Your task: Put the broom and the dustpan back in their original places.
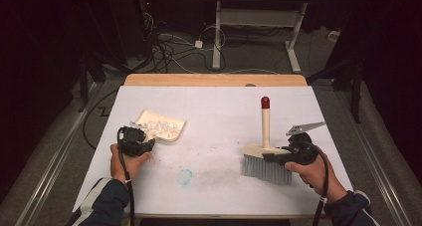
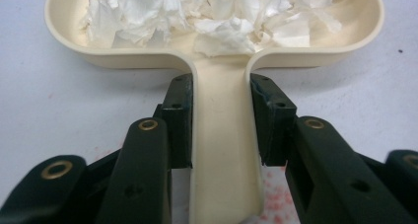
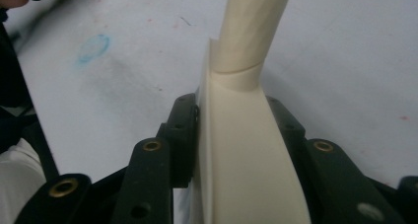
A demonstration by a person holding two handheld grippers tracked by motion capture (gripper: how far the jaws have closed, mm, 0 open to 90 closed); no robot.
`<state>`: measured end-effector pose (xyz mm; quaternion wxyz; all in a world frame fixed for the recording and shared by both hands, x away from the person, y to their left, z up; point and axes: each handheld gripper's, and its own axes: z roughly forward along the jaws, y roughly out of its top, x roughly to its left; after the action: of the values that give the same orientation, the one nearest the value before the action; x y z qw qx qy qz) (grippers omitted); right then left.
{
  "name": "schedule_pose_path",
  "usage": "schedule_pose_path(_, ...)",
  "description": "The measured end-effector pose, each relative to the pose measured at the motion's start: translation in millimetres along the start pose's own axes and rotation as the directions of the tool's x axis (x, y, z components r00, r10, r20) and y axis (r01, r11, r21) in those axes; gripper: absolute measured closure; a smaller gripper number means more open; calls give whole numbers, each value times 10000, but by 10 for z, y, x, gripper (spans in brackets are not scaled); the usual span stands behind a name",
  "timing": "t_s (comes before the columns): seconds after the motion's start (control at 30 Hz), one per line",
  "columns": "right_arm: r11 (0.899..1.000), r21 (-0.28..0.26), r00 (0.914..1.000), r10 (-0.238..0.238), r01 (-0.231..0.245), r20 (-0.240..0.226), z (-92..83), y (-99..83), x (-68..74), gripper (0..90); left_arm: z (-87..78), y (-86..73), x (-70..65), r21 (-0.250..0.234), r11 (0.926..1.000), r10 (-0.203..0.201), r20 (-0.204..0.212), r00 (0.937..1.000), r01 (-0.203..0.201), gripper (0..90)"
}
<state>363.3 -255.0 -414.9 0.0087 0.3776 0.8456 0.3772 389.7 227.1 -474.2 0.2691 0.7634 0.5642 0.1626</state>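
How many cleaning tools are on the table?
2. The dustpan, full of paper scraps, sits at the left in the left hand-held gripper; the brush sits at the right.

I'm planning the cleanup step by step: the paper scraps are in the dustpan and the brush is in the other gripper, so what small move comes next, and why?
Probably lift the dustpan level off the table. The left gripper is shut on its handle, the torn paper scraps sit heaped inside, and none show loose on the table. The right gripper has the brush between its jaws, off to the side.
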Motion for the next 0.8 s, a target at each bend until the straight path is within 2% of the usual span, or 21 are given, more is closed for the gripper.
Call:
schedule_pose_path(0.1,9991,354,9997,219,-216,-76,44,65,-142,607,39,36,-59,25,10000,18,78,10000,-19,626)
schedule_pose_path(0.23,9969,701,9993,364,-369,82,94,148,-305,558,64,53,-148,168,9998,110,229,9997,-114,575)
schedule_pose_path(0.33,9952,675,9970,725,-705,-282,98,202,-432,533,47,53,-179,70,9997,252,330,9991,-255,557)
schedule_pose_path(0.4,9951,646,9968,761,-743,-250,95,233,-502,492,42,47,-182,51,9996,263,559,9981,-266,545)
schedule_pose_path(0.47,9913,796,9945,1041,-1046,98,70,256,-561,443,37,41,-187,67,9994,344,732,9967,-350,527)
schedule_pose_path(0.5,9908,843,9940,1027,-1056,382,60,264,-592,477,33,39,-196,64,9990,430,822,9957,-436,514)
schedule_pose_path(0.57,9914,781,9865,936,-1046,1341,29,269,-635,538,12,36,-222,-4,9967,812,715,9941,-814,497)
schedule_pose_path(0.63,9900,744,9809,1068,-1201,1623,29,252,-701,524,-34,33,-245,-232,9916,1285,700,9892,-1271,480)
schedule_pose_path(0.7,9877,654,9708,1264,-1423,2037,56,223,-755,532,-114,25,-263,-592,9845,1683,507,9844,-1652,456)
schedule_pose_path(0.73,9888,569,9624,1202,-1379,2436,78,208,-766,541,-155,19,-267,-776,9805,1844,467,9817,-1804,446)
schedule_pose_path(0.77,9884,544,9539,1216,-1417,2744,106,198,-768,540,-195,10,-265,-982,9769,1953,491,9795,-1899,425)
schedule_pose_path(0.8,9878,517,9500,1261,-1466,2855,141,188,-773,539,-236,-6,-258,-1153,9737,2031,502,9779,-1963,403)
